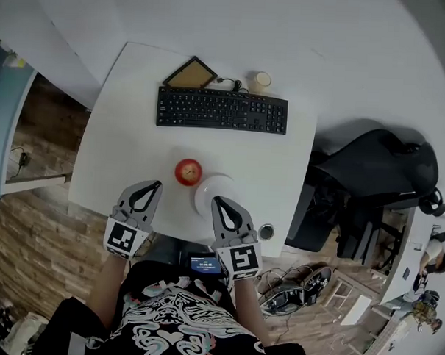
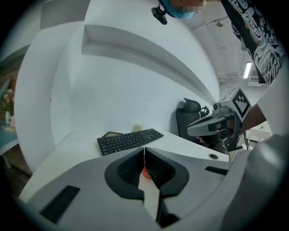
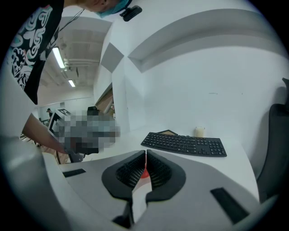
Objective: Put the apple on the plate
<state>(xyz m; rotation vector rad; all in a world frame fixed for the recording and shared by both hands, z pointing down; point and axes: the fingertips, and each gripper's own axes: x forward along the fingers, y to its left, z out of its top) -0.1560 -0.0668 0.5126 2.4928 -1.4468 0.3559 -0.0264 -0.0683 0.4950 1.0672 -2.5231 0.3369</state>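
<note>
Currently nothing done: apple (image 1: 188, 171) on desk (image 1: 129, 117), just beside bare plate (image 1: 207, 187). Left gripper (image 1: 157, 183) and right gripper (image 1: 215, 200) both closed, empty, near apple. Grasp, lift, placement remain.

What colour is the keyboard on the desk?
The flat plastic keyboard is black, clearest in head view.

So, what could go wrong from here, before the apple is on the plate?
1. The left gripper and the right gripper both have their jaws together. If one reaches the apple like this, it may only push it, and a round apple could roll across the desk.
2. The apple sits close beside the plate, so an opened jaw may knock the plate's rim and shift it toward the desk's near edge.
</note>
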